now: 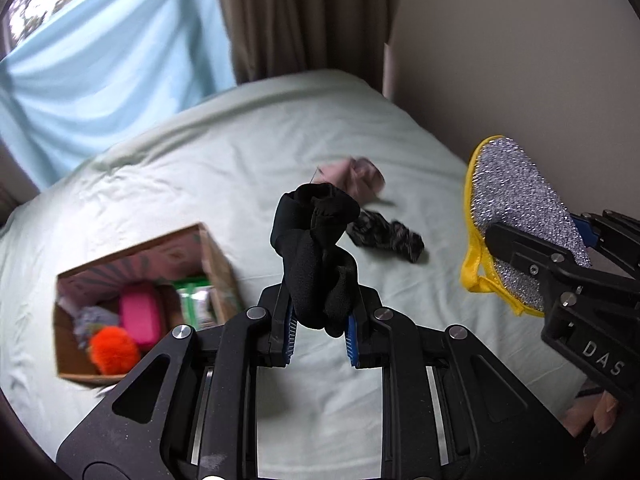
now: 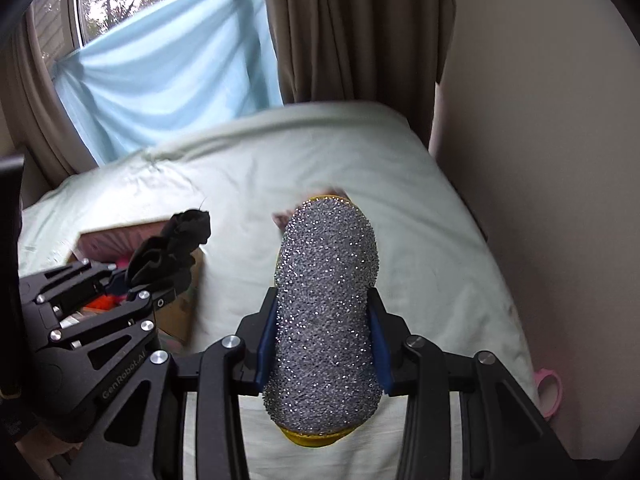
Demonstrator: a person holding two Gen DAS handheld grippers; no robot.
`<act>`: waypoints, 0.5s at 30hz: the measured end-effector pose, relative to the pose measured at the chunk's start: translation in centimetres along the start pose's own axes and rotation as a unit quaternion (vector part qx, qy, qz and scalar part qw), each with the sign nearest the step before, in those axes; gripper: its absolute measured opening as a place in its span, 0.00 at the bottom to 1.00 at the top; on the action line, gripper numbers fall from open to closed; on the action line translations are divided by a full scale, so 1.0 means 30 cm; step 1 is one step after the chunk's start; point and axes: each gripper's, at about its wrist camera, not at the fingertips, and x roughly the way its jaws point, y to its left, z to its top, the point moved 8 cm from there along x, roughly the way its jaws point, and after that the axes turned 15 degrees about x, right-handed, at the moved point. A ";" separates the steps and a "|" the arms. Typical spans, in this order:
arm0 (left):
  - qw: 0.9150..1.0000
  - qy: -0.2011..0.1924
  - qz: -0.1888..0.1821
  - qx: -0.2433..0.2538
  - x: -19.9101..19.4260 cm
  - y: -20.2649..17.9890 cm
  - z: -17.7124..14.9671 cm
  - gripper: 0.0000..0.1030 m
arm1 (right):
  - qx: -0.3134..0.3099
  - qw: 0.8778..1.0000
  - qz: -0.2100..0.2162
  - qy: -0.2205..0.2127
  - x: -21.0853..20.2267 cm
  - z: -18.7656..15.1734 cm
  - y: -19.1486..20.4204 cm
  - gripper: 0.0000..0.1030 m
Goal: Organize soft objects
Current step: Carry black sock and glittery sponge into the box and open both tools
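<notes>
My left gripper [image 1: 320, 320] is shut on a bunched black sock [image 1: 316, 248] and holds it above the bed; it also shows in the right wrist view [image 2: 172, 248]. My right gripper [image 2: 322, 344] is shut on a silver glittery scrub pad with yellow trim [image 2: 326, 312], seen at the right in the left wrist view [image 1: 516, 216]. A cardboard box [image 1: 216, 256] on the bed at the left holds a pink sponge [image 1: 140, 314], an orange fluffy ball [image 1: 112, 350], a grey cloth and a green packet. A pink cloth [image 1: 352, 176] and a dark patterned cloth [image 1: 388, 236] lie on the bed beyond the sock.
The bed has a pale green sheet [image 1: 200, 184]. A beige wall [image 1: 520, 60] runs along its right side. Brown curtains [image 1: 304, 16] and a blue cloth over the window [image 1: 100, 72] stand behind. A pink ring-shaped object [image 2: 548, 392] sits at the bed's right edge.
</notes>
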 end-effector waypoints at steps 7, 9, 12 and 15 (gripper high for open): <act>0.998 -0.008 0.026 -0.056 -0.196 0.238 0.018 0.16 | -0.001 1.000 0.023 -0.008 -0.164 0.112 0.214 0.36; 0.996 -0.010 0.035 -0.075 -0.242 0.320 0.009 0.16 | -0.006 1.000 0.030 -0.005 -0.183 0.126 0.285 0.36; 0.994 -0.008 0.052 -0.098 -0.290 0.442 -0.017 0.16 | -0.014 0.999 0.046 0.000 -0.203 0.143 0.415 0.36; 0.990 -0.005 0.067 -0.122 -0.331 0.575 -0.051 0.16 | -0.021 0.998 0.063 0.005 -0.209 0.147 0.549 0.36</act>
